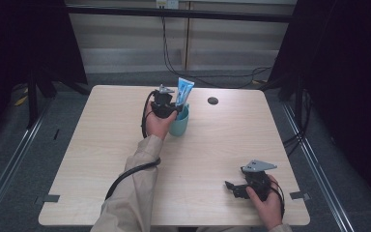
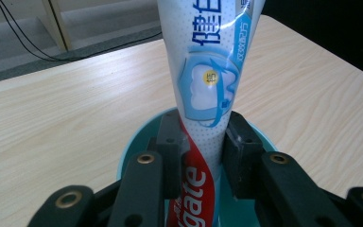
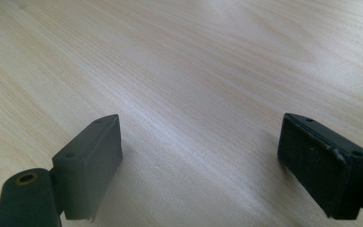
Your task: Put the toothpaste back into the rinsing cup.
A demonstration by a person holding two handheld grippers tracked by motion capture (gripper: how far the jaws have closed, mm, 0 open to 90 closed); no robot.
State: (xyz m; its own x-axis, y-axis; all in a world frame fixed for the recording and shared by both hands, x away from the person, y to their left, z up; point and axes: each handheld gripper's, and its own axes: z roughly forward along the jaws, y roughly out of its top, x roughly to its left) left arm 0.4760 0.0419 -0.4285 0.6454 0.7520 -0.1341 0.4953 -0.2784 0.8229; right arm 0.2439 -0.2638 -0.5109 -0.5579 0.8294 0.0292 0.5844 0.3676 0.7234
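A white, blue and red toothpaste tube [image 1: 184,91] [image 2: 210,75] stands upright in a teal cup [image 1: 180,123] [image 2: 134,146] at the table's far middle. My left gripper [image 1: 165,107] [image 2: 201,149] is shut on the tube just above the cup's rim, its jaws pressing the tube from both sides. The tube's lower end sits inside the cup, hidden. My right gripper [image 1: 232,187] [image 3: 199,161] rests low over the bare wood near the front right corner, open wide with nothing between its jaws.
A small dark round hole [image 1: 213,100] lies in the tabletop right of the cup. The light wooden table [image 1: 101,145] stands on a grey floor with cables behind it. Dark curtains flank both sides.
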